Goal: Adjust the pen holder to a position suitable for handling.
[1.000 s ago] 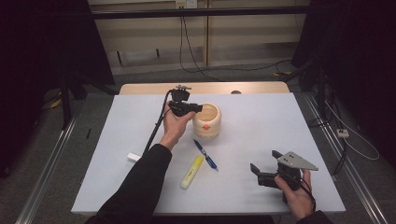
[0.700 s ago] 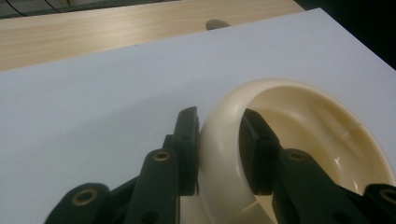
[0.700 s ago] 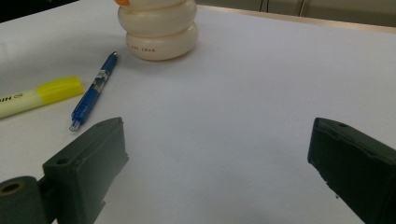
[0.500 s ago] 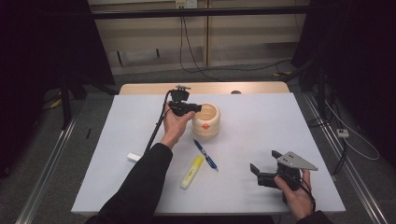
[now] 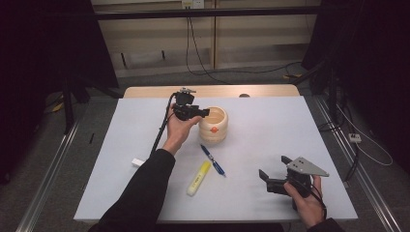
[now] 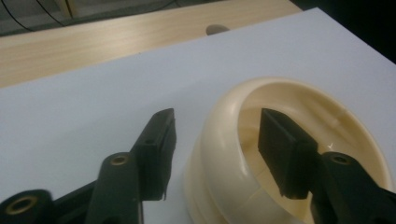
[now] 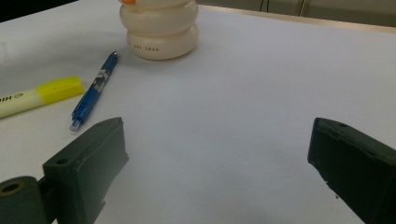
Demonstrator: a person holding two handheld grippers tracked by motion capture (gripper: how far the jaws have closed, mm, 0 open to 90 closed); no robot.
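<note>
Two black jaws of the left gripper (image 6: 215, 154) straddle the rim of the cream, ringed plastic pot (image 5: 213, 124), one inside, one outside, having just opened so neither pad presses it. It stands mid-surface (image 5: 270, 130), letting go safely. Near the front edge, the right gripper (image 5: 271, 176) idles, jaws wide.

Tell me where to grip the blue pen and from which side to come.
Grip the blue pen at mid-barrel, coming straight down from above. It lies flat on the white table, aslant, so set the jaws across its narrow width. The yellow highlighter lies close on one side; probably keep the opening modest.
</note>
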